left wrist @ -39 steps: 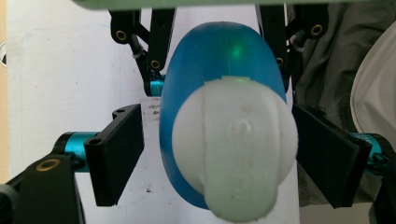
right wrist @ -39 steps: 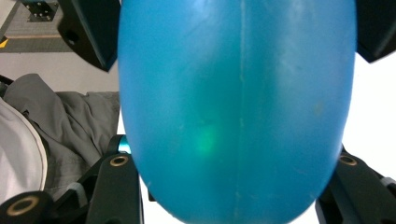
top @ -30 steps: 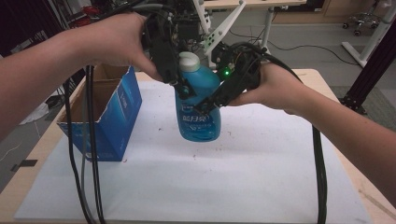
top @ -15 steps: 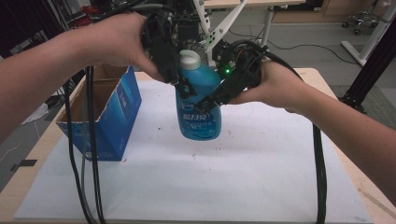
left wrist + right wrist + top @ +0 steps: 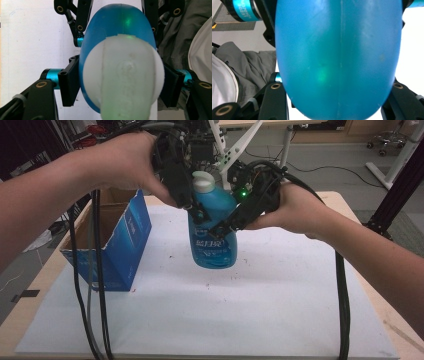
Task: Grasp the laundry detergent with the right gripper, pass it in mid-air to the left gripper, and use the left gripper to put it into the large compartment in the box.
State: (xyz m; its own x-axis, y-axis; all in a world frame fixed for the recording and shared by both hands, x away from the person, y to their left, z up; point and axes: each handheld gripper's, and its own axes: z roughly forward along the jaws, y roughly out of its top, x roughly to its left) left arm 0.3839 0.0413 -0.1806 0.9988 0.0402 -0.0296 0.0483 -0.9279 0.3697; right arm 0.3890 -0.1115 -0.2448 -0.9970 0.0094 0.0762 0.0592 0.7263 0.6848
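A blue plastic bottle point(image 5: 214, 232) with a white cap point(image 5: 203, 180) and a printed label on its front is held upright over the white sheet point(image 5: 260, 310) that covers the wooden table point(image 5: 350, 202), near the sheet's far middle; whether its base touches the sheet cannot be told from the high view. Both grippers grasp it at once. The left gripper point(image 5: 192, 207) comes in from the upper left and is clamped across the bottle's shoulder just under the cap — in the left gripper view its two black jaws press against either side of the blue body, with the white cap close to the lens. The right gripper point(image 5: 227, 225) reaches in from the right, a green light glowing on it, and its jaws are closed on the bottle's body lower down, at the top of the label; in the right gripper view the blue wall sits tight between them. An open blue cardboard box point(image 5: 117, 247) stands at the sheet's left edge, well apart from the bottle. Black cables point(image 5: 97, 285) hang down from the left gripper across the sheet's near left side.
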